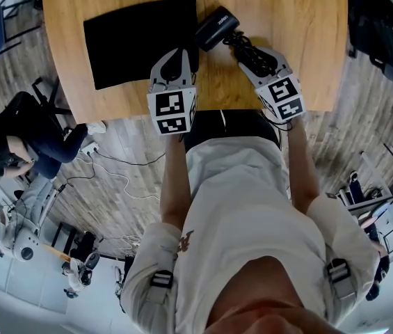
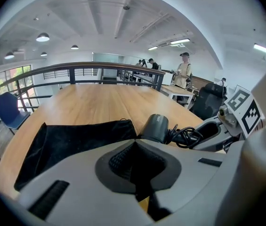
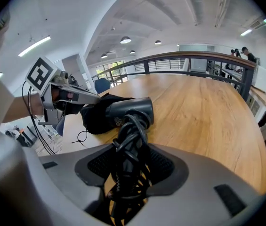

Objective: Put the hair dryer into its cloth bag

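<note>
A flat black cloth bag (image 1: 137, 40) (image 2: 71, 142) lies on the wooden table (image 1: 293, 19). My left gripper (image 1: 180, 53) (image 2: 134, 145) is shut on the bag's right edge, where the cloth (image 3: 95, 114) bulges up towards its tips. Just right of that edge is the black hair dryer (image 1: 217, 26) (image 2: 156, 127) (image 3: 128, 108), nozzle towards the bag. Its cord (image 1: 250, 53) (image 3: 129, 145) is wound round the handle. My right gripper (image 1: 255, 60) (image 3: 128, 173) is shut on that corded handle and holds the dryer a little above the table.
The table's near edge (image 1: 113, 115) runs just under both grippers. A bag drawstring (image 3: 80, 138) lies loose near that edge. A blue chair (image 2: 8, 109) and a railing (image 2: 100, 72) stand past the table's far side. A person (image 1: 15, 141) sits at lower left.
</note>
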The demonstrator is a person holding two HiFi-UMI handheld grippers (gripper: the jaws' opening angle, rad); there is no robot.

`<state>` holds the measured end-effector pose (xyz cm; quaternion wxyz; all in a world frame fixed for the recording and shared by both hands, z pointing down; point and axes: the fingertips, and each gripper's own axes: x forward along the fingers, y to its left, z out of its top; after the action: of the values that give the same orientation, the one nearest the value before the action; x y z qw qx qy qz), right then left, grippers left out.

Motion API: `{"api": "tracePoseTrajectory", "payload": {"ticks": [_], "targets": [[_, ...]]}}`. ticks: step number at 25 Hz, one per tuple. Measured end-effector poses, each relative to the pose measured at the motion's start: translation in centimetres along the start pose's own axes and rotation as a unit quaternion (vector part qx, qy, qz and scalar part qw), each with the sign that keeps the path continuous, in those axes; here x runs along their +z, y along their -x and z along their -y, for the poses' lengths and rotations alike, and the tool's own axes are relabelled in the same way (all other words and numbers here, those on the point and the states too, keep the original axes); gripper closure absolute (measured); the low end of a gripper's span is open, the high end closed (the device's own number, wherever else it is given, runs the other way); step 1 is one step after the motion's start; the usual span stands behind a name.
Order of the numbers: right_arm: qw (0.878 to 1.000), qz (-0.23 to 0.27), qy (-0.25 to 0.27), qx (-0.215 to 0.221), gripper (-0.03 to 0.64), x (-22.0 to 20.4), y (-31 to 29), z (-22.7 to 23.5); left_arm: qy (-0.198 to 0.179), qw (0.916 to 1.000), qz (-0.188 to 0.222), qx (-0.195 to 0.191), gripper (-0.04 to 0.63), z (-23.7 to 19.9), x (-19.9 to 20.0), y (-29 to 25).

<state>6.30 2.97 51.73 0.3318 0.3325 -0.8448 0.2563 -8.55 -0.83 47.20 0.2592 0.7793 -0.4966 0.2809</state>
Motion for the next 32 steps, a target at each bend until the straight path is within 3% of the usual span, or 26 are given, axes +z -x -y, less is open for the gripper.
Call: {"api": "tracePoseTrajectory", "payload": {"ticks": [22, 32], "targets": [[0.995, -0.031, 0.051, 0.083, 0.403, 1.5, -3.1, -5.8, -0.024, 0.9977, 0.028, -0.057, 0.577, 0.4, 1.0, 2.0], [0.989, -0.039, 0.086, 0.115, 0.403, 2.1, -4.6, -7.1, -0.01, 0.9961, 0.018, -0.086, 0.577, 1.1, 0.0, 2.7]]}}
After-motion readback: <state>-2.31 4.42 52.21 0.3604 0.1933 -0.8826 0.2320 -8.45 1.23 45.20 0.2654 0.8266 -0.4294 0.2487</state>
